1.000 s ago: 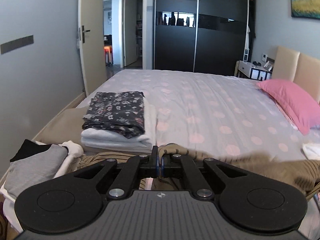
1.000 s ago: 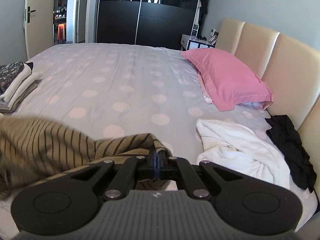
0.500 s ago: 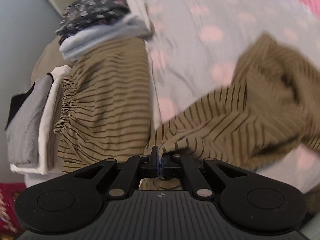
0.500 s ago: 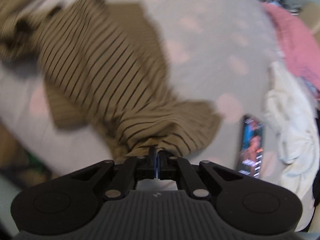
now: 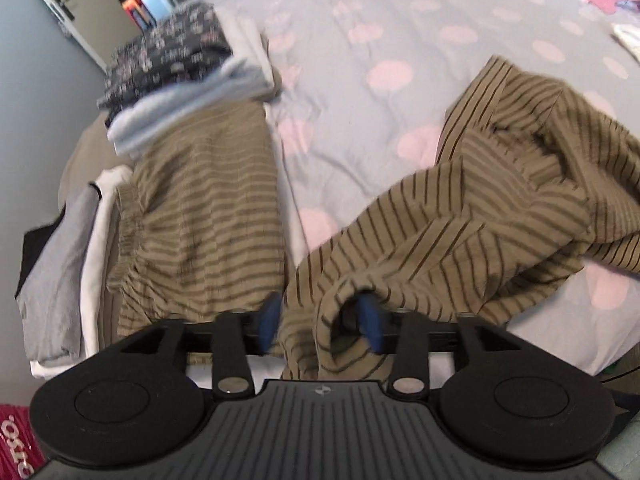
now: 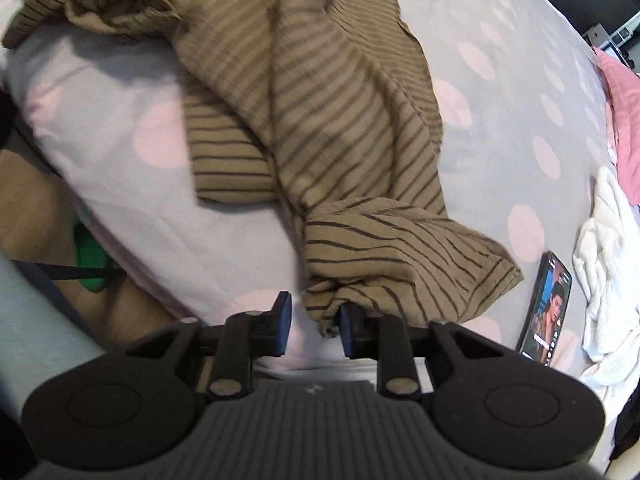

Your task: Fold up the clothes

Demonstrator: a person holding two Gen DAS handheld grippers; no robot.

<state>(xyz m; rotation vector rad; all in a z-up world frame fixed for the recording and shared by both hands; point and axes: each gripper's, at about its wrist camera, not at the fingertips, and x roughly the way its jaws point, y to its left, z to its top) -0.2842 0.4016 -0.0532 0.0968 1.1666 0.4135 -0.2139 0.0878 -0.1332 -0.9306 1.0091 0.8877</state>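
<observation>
A tan striped shirt (image 5: 480, 208) lies crumpled on the dotted grey bed cover (image 5: 360, 40). My left gripper (image 5: 320, 320) points down at the shirt's near corner. Its jaws are opening, and a loose fold of the shirt sits between the blue pads without being pressed. In the right wrist view the same shirt (image 6: 320, 120) stretches away from me. My right gripper (image 6: 315, 326) is opening too, and the shirt's sleeve end rests against its right pad (image 6: 348, 328), with the left pad clear of it.
Folded tan striped trousers (image 5: 200, 216) lie at the left, beside a stack topped by a dark floral garment (image 5: 168, 56) and a grey and white pile (image 5: 56, 248). A phone (image 6: 546, 308), a white garment (image 6: 604, 264) and a pink pillow (image 6: 624, 120) lie at the right.
Both grippers dropped and tipped down toward the bed. Their jaws, shut on the striped shirt before, now stand apart, and the shirt has come to rest on the cover.
</observation>
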